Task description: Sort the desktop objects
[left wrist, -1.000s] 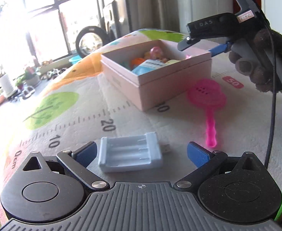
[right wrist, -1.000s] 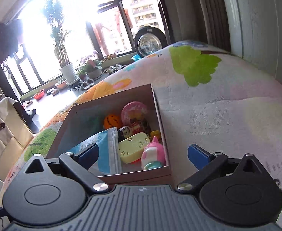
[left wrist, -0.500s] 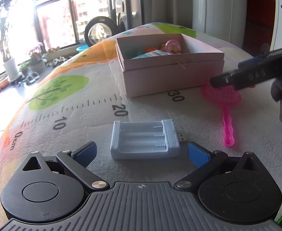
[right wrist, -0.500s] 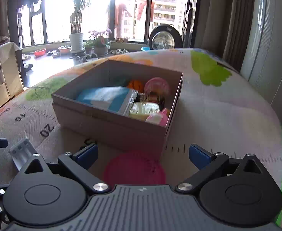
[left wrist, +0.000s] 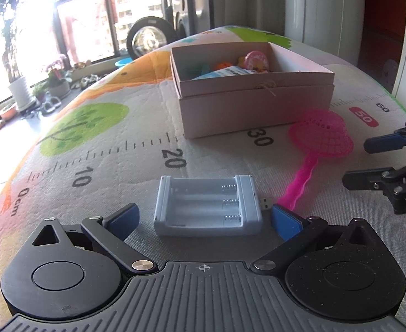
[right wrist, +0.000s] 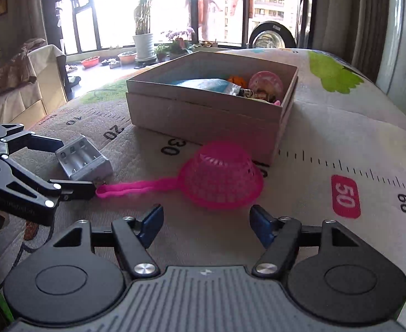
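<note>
Ruler print on the play mat (left wrist: 136, 127): "0cm", "10", "20", "30" run left to right ahead of the left hand-held gripper (left wrist: 203, 217).
Farther marks: "60" in black, far right beyond the right hand-held gripper (right wrist: 206, 218).
Red label (right wrist: 345, 196): white "50", just right of the right hand-held gripper's fingers.

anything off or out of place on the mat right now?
Two strays outside the box: the pink strainer lies dome-up, upside down, against the box's near corner, and the empty battery charger sits loose on the mat. No spill or damage shows.
</note>
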Motion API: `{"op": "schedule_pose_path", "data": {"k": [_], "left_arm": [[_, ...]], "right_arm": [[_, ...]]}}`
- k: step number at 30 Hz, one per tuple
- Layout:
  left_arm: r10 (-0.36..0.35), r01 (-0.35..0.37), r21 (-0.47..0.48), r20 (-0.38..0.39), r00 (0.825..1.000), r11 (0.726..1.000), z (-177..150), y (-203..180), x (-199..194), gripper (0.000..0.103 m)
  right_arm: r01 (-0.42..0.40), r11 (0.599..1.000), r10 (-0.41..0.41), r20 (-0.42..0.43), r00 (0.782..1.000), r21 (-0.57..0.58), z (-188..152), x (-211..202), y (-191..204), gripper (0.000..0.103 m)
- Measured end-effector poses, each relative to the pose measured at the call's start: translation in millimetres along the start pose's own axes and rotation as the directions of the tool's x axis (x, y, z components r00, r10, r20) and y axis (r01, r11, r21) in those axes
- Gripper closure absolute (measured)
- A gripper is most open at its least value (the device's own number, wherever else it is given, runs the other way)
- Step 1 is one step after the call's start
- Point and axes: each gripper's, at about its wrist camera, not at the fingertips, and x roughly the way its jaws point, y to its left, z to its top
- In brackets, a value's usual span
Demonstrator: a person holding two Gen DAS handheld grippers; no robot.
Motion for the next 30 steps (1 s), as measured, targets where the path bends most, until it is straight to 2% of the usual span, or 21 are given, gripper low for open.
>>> {"op": "schedule_pose_path", "data": {"k": [4,6,7,8,9,12,13,15,17,21,24,27,30], "left_arm": [[0.023,-0.023,-0.004,0.012,1.0,1.0,3.4,-1.0,3.6,0.001],[0.029,-0.029,0.002,0.02,0.999,1.0,3.7,-0.5,2.3,0.008],[0.024,-0.024,0.002,0.018,1.0,1.0,3.8,0.2,1.6,0.019],[0.023,-0.023,-0.008,0.02,1.0,1.0,3.2,1.8,0.6,0.02],[0.03,-0.029,-0.019,0.022,0.999,0.999,2.6,3.5,-0.3,0.02],[0.082,-0.08,-0.05,0.025,0.996,0.995,-0.3,11.6,-4.7,0.02],[0.097,-0.095,-0.062,0.026,0.995,0.994,-1.5,15.0,-7.2,0.02],[0.097,-0.095,-0.075,0.027,0.995,0.993,-3.7,20.6,-12.9,0.02],[0.075,-0.073,-0.068,0.035,0.997,0.995,-5.6,22.8,-17.3,0.006],[0.099,-0.097,-0.077,0.028,0.995,0.992,-2.7,24.7,-11.1,0.006],[0.089,-0.088,-0.087,0.01,0.996,0.992,1.8,25.2,-2.2,0.006],[0.079,-0.078,-0.065,0.008,0.997,0.995,3.2,20.8,1.3,0.007],[0.093,-0.092,-0.034,0.023,0.995,0.995,1.0,15.5,0.2,0.01]], "right_arm": [[0.047,0.997,-0.047,0.006,0.999,0.065,0.3,-5.9,-7.4,0.021],[0.058,0.994,-0.063,0.051,0.997,0.095,8.7,-12.0,-6.9,0.012],[0.067,0.991,-0.076,0.07,0.995,0.119,13.3,-12.9,-6.1,0.003],[0.085,0.985,-0.097,0.075,0.992,0.153,18.8,-10.9,-5.2,0.0],[0.106,0.975,-0.119,0.059,0.991,0.198,26.2,-4.8,-4.3,0.0],[0.117,0.957,-0.121,0.0,0.993,0.266,39.7,20.2,-0.6,0.0],[0.131,0.956,-0.132,-0.015,0.991,0.262,41.6,28.2,3.6,0.001],[0.154,0.961,-0.148,-0.043,0.988,0.229,43.1,42.5,12.0,0.014],[0.184,0.963,-0.179,-0.044,0.983,0.197,42.1,47.1,18.1,0.02],[0.128,0.979,-0.122,-0.046,0.992,0.157,37.2,40.2,19.9,0.02],[0.08,0.993,-0.076,-0.049,0.996,0.089,27.8,27.6,24.8,0.02],[0.014,1.0,-0.014,-0.059,0.998,0.007,17.0,11.5,29.1,0.02],[-0.011,0.998,0.009,-0.034,0.999,-0.055,12.1,-9.9,30.1,0.02]]}}
